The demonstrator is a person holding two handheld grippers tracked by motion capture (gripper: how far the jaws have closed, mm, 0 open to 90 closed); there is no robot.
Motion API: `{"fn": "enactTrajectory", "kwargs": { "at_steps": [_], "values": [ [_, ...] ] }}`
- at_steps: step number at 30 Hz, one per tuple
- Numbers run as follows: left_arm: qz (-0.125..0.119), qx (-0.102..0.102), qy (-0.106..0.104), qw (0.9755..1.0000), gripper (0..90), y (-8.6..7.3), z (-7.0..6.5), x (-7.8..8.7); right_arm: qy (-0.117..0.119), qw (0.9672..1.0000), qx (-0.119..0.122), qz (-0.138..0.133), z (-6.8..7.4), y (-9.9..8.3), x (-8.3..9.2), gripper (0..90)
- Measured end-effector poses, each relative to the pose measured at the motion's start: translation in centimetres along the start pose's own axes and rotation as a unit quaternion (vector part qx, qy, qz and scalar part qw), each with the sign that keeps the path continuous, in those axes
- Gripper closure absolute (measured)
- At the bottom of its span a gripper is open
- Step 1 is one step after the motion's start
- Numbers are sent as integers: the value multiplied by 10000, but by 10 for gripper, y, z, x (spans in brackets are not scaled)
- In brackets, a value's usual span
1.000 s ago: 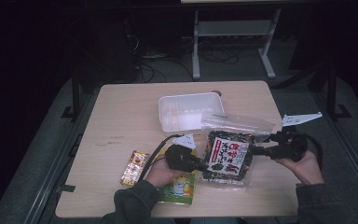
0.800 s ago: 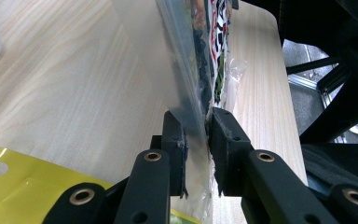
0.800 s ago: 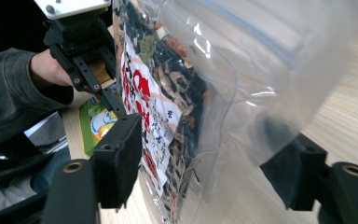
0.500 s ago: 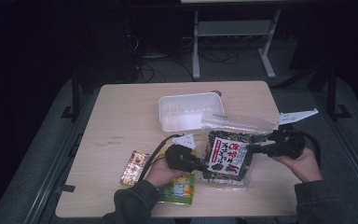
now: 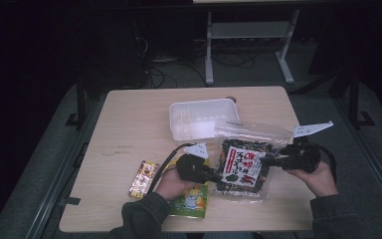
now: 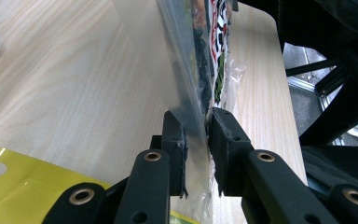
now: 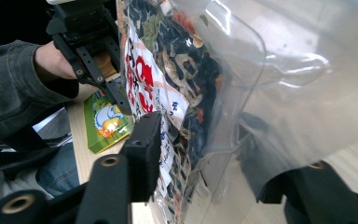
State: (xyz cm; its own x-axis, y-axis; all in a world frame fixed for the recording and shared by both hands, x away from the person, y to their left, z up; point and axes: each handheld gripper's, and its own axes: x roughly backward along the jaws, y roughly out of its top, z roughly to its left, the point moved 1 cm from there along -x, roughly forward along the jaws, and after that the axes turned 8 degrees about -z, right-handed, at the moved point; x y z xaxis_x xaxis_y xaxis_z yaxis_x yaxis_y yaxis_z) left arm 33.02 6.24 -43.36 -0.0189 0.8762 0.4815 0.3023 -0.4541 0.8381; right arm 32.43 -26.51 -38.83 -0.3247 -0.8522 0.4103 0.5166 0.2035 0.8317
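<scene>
A clear bag of dark dried mix with a white, red-lettered label [image 5: 243,168] is held up off the table's front. My left gripper [image 5: 214,175] is shut on the bag's left edge; in the left gripper view the pads [image 6: 175,135] pinch the clear plastic [image 6: 186,79]. My right gripper [image 5: 277,160] reaches in from the right. Its jaws have just been closing with the bag [image 7: 191,93] between them. One pad [image 7: 144,149] lies against the label, and the other jaw shows dimly behind the plastic. My right gripper [image 7: 205,158] is open.
A white plastic tray [image 5: 201,117] stands behind the bag at the table's middle. Under the left hand lies a yellow-green snack packet [image 5: 191,201], and a small wrapped bar [image 5: 143,178] lies left of it. The table's right edge [image 6: 270,93] is close by.
The right gripper's jaws have drawn closer together around the bag's right side. The left gripper and the bag have stayed where they were.
</scene>
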Motion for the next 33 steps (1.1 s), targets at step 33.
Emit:
{"fn": "enactTrajectory", "kwargs": {
  "at_steps": [33],
  "values": [
    [-173,-29,497,9986,493,-6,-3,27,278,9990,320,-166,26,14,18,754]
  ]
}}
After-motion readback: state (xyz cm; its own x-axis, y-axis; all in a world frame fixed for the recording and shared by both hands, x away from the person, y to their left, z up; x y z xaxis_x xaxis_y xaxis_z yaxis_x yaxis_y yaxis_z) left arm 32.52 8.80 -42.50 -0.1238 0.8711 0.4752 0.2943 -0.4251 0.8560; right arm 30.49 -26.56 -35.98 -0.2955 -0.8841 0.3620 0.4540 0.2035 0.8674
